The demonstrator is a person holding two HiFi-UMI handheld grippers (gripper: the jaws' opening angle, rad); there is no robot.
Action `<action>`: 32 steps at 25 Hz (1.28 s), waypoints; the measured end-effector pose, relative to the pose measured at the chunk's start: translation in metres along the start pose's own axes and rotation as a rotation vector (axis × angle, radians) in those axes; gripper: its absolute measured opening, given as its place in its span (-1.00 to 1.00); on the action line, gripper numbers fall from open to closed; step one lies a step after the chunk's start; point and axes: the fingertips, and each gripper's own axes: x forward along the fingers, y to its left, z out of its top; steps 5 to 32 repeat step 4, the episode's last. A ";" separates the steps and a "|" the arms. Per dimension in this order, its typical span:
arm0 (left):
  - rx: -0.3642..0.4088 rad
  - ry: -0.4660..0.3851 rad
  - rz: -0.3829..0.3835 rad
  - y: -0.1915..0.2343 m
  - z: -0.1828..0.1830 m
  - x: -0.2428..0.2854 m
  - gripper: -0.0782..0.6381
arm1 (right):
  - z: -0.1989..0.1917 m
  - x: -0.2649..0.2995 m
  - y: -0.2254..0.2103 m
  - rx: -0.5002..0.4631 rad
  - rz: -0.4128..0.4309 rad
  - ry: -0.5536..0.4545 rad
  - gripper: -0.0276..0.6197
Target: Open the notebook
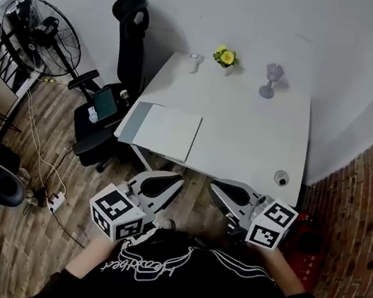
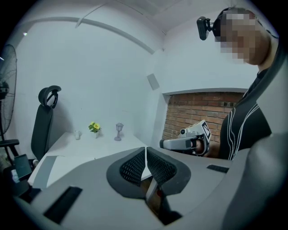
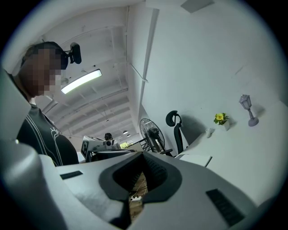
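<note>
Person: black shirt (image 1: 197,289) with thin white lines fills the bottom of the head view, with both arms reaching forward and one gripper in each hand.
Left gripper (image 1: 178,177): held low in front of the body, short of the table's near edge. Its jaws are pressed together, ribbed pads meeting with nothing between them. The marker cube sits at its rear.
Right gripper (image 1: 215,185): level with the left one and just beside it, also short of the table. Its jaw tips meet and nothing is caught between them; wood-plank floor shows through the slot behind the tips.
Notebook (image 1: 165,130): lies closed and flat on the table near its front left corner. It has a pale cover with a grey-blue strip along its left side. Both grippers are clear of it.
Table (image 1: 259,143): white top, set against a white wall.
Back edge of table: small white cup (image 1: 194,59), pot of yellow flowers (image 1: 225,57) and a grey lantern-shaped ornament (image 1: 271,80) stand in a row, well apart from the notebook.
Front right corner of table: a small round dark object (image 1: 281,178), too small to identify.
Left of table: black office chair (image 1: 115,89); farther left, a standing fan (image 1: 40,26).
Right side: brick wall (image 1: 368,212).
</note>
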 end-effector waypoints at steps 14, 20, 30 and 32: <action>0.013 -0.004 -0.006 -0.009 0.003 0.011 -0.67 | 0.001 -0.012 -0.004 -0.002 -0.003 -0.001 -0.91; 0.013 -0.004 -0.006 -0.009 0.003 0.011 -0.67 | 0.001 -0.012 -0.004 -0.002 -0.003 -0.001 -0.91; 0.013 -0.004 -0.006 -0.009 0.003 0.011 -0.67 | 0.001 -0.012 -0.004 -0.002 -0.003 -0.001 -0.91; 0.013 -0.004 -0.006 -0.009 0.003 0.011 -0.67 | 0.001 -0.012 -0.004 -0.002 -0.003 -0.001 -0.91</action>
